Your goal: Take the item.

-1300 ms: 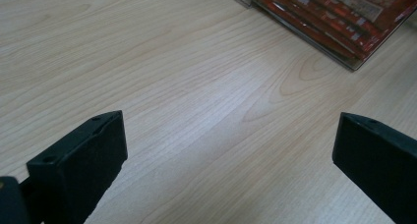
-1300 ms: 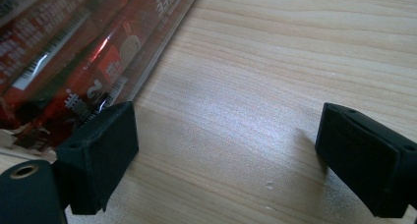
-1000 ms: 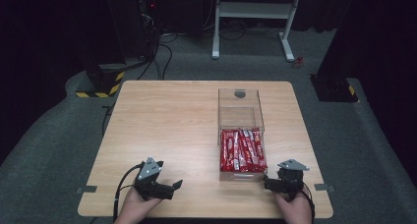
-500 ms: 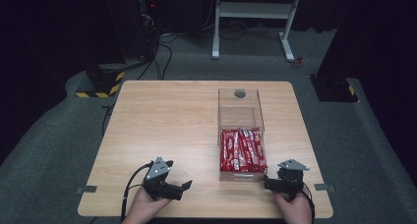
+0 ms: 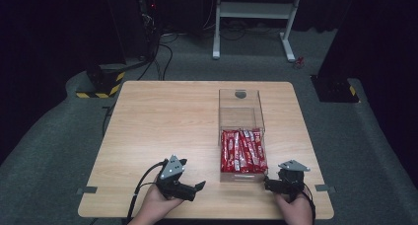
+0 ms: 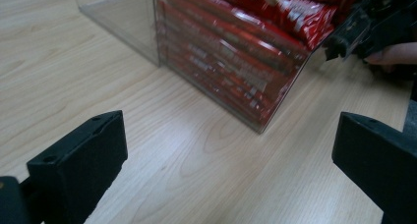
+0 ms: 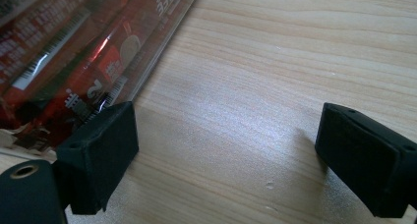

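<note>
Hand-held gripper (image 5: pixel 199 186) beside candy box (image 5: pixel 241 136)

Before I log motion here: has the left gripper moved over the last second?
Yes. The left gripper has shifted right, toward the clear box of red packets.

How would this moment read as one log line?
left claw: open, empty | right claw: open, empty | red packets: in clear box

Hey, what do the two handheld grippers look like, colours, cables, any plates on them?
Both are black. The left gripper and right gripper each carry a grey three-cornered plate on top. A black cable loops from the left one. Their jaws are blocky, square-ended black pads. No sleeves show.
</note>
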Tool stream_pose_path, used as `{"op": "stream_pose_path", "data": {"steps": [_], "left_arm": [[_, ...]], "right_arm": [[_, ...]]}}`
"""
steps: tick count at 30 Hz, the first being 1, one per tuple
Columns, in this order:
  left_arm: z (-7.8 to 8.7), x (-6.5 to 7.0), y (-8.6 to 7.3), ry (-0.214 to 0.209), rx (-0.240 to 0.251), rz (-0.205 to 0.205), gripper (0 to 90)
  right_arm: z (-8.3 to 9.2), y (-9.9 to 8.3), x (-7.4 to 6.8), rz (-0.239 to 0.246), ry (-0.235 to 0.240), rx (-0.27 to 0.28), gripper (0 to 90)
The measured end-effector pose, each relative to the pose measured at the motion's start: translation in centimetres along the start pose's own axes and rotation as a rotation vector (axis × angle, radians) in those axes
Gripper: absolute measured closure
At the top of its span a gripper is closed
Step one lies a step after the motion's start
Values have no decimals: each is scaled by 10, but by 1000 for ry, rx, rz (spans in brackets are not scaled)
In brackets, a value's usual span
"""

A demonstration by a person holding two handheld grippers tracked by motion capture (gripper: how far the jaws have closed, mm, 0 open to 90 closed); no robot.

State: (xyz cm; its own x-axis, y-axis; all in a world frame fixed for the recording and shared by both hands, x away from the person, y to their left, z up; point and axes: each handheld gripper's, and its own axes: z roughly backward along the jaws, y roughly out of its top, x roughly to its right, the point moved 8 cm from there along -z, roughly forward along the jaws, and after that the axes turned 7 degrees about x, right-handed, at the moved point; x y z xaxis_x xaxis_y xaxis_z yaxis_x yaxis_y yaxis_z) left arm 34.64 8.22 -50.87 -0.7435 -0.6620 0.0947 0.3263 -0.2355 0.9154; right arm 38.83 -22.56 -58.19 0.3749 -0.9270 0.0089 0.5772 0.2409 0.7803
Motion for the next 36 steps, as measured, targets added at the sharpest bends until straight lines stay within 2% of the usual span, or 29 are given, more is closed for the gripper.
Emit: {"op": "stream_pose_path", "data": {"steps": [6, 13, 27, 36], "left_arm": [[-8, 8, 13, -28, 11, -10, 16], [-15, 12, 27, -42, 23, -25, 21], [-31, 19, 41, -80, 35, -17, 44], [-43, 27, 53, -112, 41, -27, 80]], "right_arm": [[0, 0, 0, 0, 0, 0, 88], [0, 0, 0, 0, 0, 0, 88], [0, 0, 0, 0, 0, 0, 88], [0, 0, 0, 0, 0, 0, 88]]}}
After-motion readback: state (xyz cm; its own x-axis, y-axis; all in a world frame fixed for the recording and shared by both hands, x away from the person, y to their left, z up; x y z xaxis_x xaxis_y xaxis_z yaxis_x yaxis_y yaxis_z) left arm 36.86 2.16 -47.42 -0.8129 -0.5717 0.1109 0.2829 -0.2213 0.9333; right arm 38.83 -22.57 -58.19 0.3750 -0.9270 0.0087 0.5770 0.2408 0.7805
